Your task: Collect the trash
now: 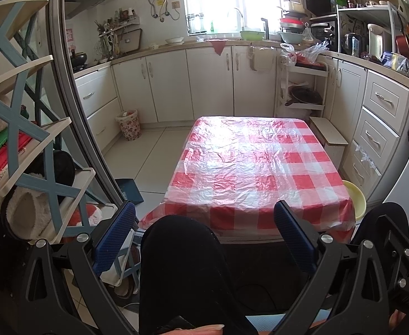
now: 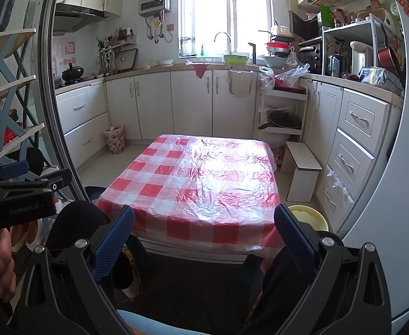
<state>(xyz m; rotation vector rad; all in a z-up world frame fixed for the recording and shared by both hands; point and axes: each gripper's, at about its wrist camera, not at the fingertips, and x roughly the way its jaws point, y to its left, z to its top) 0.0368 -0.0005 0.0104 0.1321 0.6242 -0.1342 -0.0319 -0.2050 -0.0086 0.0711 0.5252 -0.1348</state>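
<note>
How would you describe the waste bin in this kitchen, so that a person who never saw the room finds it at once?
Start at the table with the red and white checked cover in the middle of the room. Look past its far left corner to the white lower cabinets. The waste bin stands on the floor against them: a small round basket with a flowery pattern, the only patterned thing among plain white doors.

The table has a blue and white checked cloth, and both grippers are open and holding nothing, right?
Not quite. The cloth on the table is red and white checked, not blue, as both wrist views show. The rest is right: the left gripper and the right gripper are both open and holding nothing.
</note>
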